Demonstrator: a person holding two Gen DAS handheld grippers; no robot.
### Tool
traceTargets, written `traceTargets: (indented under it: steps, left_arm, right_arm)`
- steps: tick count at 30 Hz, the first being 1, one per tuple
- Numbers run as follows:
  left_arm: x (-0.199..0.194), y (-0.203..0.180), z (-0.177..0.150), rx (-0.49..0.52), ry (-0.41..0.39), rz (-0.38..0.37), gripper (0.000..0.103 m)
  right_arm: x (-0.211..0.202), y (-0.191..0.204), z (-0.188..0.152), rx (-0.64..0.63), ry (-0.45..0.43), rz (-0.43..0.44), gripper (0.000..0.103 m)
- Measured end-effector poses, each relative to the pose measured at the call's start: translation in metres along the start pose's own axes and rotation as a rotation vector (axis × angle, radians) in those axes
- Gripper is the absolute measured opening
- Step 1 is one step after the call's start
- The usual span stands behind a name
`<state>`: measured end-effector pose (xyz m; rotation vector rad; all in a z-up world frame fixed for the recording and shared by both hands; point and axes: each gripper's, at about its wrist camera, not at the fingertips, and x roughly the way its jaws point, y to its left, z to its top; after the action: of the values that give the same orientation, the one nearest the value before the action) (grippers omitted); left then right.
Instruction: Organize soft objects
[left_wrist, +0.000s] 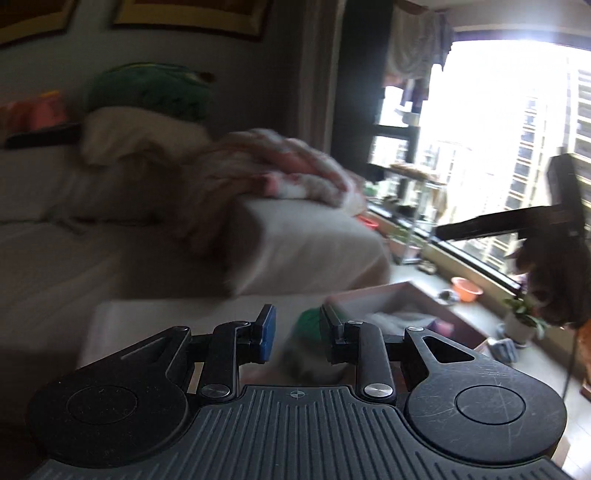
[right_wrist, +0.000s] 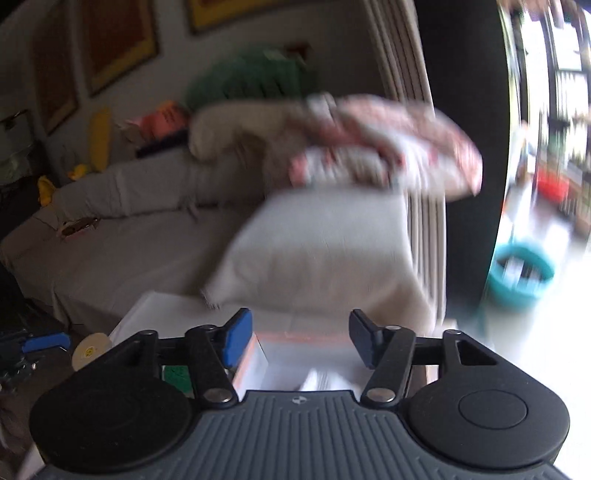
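Both views are blurred by motion. A pink and white patterned blanket lies on the sofa armrest; it also shows in the right wrist view. A green plush cushion sits on a cream pillow at the sofa back, also in the right wrist view. My left gripper is open and empty, with a green and grey soft object behind its fingers. My right gripper is open and empty above a white table.
A pink open box with soft things stands right of the left gripper. A black stand and an orange basin are by the window. A teal basket is on the floor. A tape roll lies left.
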<state>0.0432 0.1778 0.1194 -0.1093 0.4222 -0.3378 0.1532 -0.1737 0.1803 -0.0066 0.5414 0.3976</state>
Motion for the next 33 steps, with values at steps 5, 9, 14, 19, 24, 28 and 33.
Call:
traceTargets:
  steps: [5,9,14,19,24,28,33]
  left_arm:
    - [-0.037,0.045,-0.035,-0.156,0.0,0.097,0.029]
    - [-0.045,0.062,-0.06,-0.212,0.046,0.108,0.029]
    - [-0.025,0.039,-0.082,-0.117,0.171,0.019,0.029]
    - [-0.002,0.028,-0.094,-0.097,0.213,0.078,0.029]
    - [0.018,0.022,-0.1,-0.059,0.231,0.089,0.029]
    - [0.026,0.018,-0.102,-0.001,0.251,0.144,0.029]
    - [0.014,0.015,-0.111,0.094,0.311,0.156,0.029]
  right_arm:
    - [-0.028,0.053,-0.036,-0.097,-0.122,-0.01,0.073]
    - [-0.029,0.1,-0.075,-0.216,-0.072,0.09,0.074]
    - [-0.015,0.138,-0.126,-0.273,0.046,0.195,0.074]
    - [0.004,0.145,-0.159,-0.24,0.16,0.199,0.074]
    - [0.018,0.131,-0.177,-0.172,0.187,0.145,0.074]
    - [0.029,0.124,-0.189,-0.155,0.188,0.097,0.074]
    - [0.029,0.122,-0.194,-0.142,0.179,0.097,0.074]
